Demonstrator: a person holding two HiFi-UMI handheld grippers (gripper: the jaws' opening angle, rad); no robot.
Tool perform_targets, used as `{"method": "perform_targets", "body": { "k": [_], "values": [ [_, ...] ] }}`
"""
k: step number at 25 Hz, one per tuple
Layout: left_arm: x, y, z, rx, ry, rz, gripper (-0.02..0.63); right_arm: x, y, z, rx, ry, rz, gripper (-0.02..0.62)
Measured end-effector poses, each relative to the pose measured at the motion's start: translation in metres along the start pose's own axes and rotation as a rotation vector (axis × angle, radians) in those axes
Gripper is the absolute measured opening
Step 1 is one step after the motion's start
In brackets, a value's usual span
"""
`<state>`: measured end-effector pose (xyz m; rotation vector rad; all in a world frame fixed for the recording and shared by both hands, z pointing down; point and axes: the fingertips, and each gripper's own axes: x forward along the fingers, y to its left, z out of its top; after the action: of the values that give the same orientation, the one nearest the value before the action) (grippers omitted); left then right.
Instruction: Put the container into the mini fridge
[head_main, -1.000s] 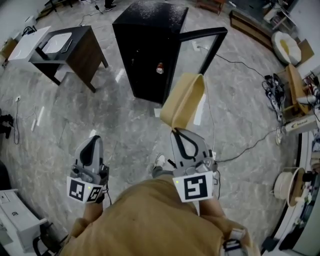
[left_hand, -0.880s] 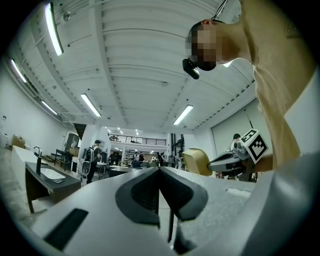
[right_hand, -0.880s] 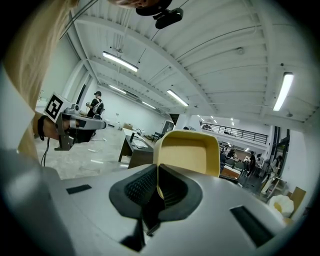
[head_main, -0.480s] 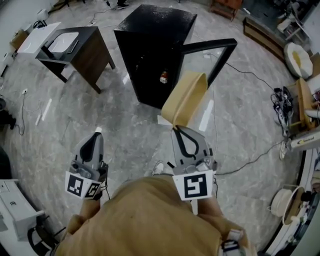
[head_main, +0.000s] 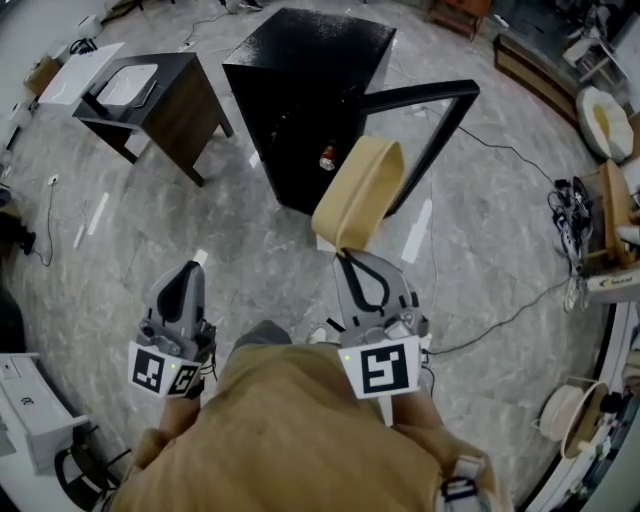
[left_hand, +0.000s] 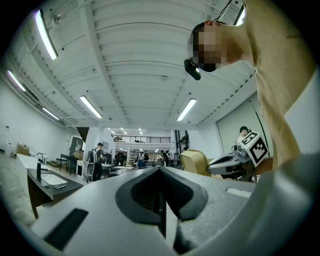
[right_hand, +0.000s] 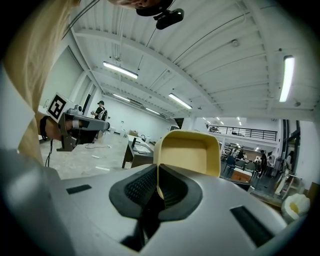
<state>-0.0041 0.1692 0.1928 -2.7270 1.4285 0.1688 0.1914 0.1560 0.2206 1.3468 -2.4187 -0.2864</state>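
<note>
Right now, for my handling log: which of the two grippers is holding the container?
The right gripper, its jaws pinched on the rim of the tan container; the left gripper is shut with nothing between its jaws.

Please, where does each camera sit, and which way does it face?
Head view: on the person's head, facing steeply down at the mini fridge and the container; shows the torso, left gripper and right gripper.
Left gripper view: on the left gripper, facing upward at the ceiling; shows its closed fingers and the torso.
Right gripper view: on the right gripper, facing upward; shows its fingers shut on the container.
Shared: all three views show the container.
</note>
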Motion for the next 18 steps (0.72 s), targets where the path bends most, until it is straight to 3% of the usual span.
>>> {"method": "perform_targets", "body": {
  "k": [6,12,18],
  "values": [
    [0.009,0.012,0.000,-0.010,-0.004,0.007,0.002,0.013,-0.003,0.007,-0.009,-0.014,0.009,0.006],
    [0.032,0.024,-0.006,-0.021,-0.008,-0.043,0.002,0.029,-0.010,0.000,-0.005,0.017,-0.021,0.006],
    [0.062,0.065,-0.017,-0.060,-0.010,-0.106,0.002,0.069,-0.009,0.002,-0.005,0.074,-0.057,0.006]
  ]
}}
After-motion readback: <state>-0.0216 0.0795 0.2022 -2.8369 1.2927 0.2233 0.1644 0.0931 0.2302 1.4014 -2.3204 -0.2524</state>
